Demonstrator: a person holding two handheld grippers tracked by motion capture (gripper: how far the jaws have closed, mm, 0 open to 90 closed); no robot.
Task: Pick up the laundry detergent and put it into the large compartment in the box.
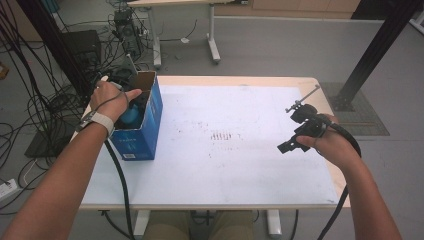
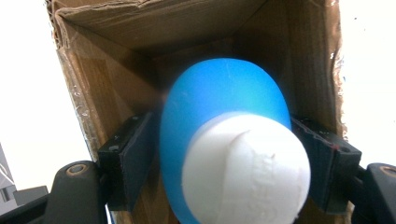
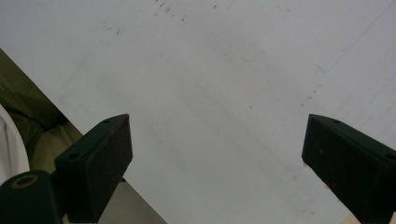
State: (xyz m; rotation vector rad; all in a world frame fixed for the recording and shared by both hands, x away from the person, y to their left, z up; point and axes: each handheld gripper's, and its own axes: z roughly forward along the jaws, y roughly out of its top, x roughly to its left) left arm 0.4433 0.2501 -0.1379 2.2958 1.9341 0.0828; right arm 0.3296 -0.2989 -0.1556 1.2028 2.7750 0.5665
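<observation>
Where the blue cardboard box stands at the table's left edge, mouth up — left hand over that opening, left gripper reaching down inside. Clenched on a blue rounded object with a white cap: one black jaw pressed to each flank, brown inner walls of the box close on every side. Seen from above as a patch of blue just under the hand, between the box walls.

Long axis of the object running along the gripper's line of sight, white cap toward the camera, blue body pointing deeper into the box; jaws set across that axis, not along it. Probably near upright, cap uppermost, judging by the hand's stance above the opening. Any coming move — lowering further or lifting clear — likely straight along the box's depth, with little room sideways before a jaw meets cardboard.

Right gripper released, jaws wide apart over bare white tabletop, nothing between them. Held in the right hand near the right edge, well apart from the box; left hand plainly the nearer.
</observation>
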